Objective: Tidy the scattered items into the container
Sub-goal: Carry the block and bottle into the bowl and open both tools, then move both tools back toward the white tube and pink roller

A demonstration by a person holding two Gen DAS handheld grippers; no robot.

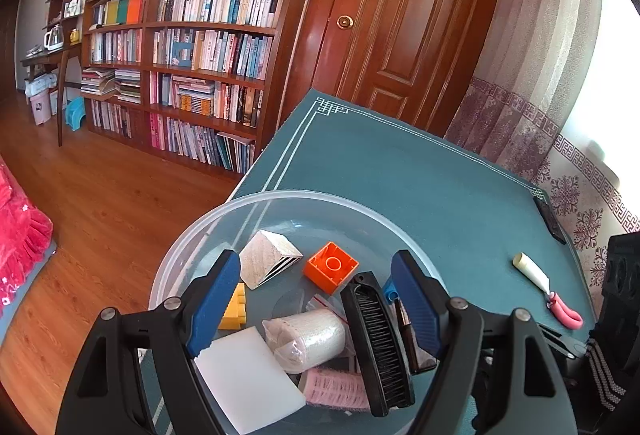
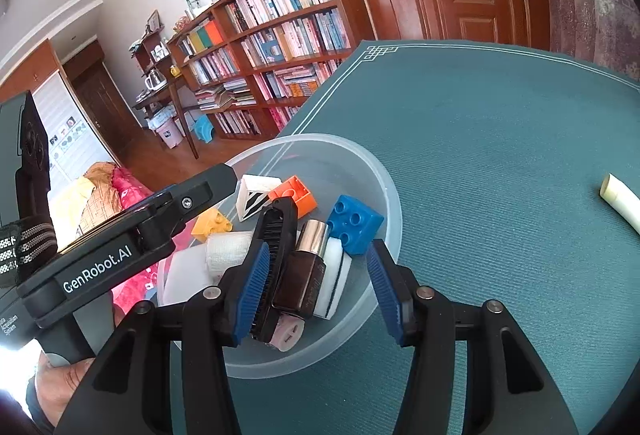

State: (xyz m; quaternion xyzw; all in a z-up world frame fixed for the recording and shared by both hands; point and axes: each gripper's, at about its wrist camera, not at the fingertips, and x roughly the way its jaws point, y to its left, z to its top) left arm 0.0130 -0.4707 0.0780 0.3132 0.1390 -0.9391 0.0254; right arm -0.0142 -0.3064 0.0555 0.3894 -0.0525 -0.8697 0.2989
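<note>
Container: your clear plastic bowl [image 1: 224, 219] sits in the lower middle of the left wrist view, on the near left part of the desk [image 1: 400, 171].
Desk: teal mat with a white border; most of it is bare toward the upper right of both frames.
Bowl contents: black comb [image 2: 276, 247], white sponge [image 1: 248, 375], bandage roll [image 1: 308, 339], brown bottle [image 2: 304, 275], blue brick [image 2: 354, 223], orange brick [image 1: 330, 267], yellow brick [image 2: 212, 223] and a striped white block [image 1: 268, 259], all already inside.
Left tongs [image 1: 316, 307]: spread wide above the bowl, holding nothing.
Right tongs [image 2: 316, 295]: also spread wide and empty, hovering over the bowl's near rim.
Still out: a cream tube [image 1: 530, 271] and a pink-handled tool [image 1: 566, 313] lie together at the right edge of the left wrist view, well apart from the bowl.
Step in hand: likely fetching those two. Send your right tongs, since they are nearer that side. Come down across the tube's narrow width near its middle, close firmly, then lift clear before swinging back so you don't clip the bowl's rim.
</note>
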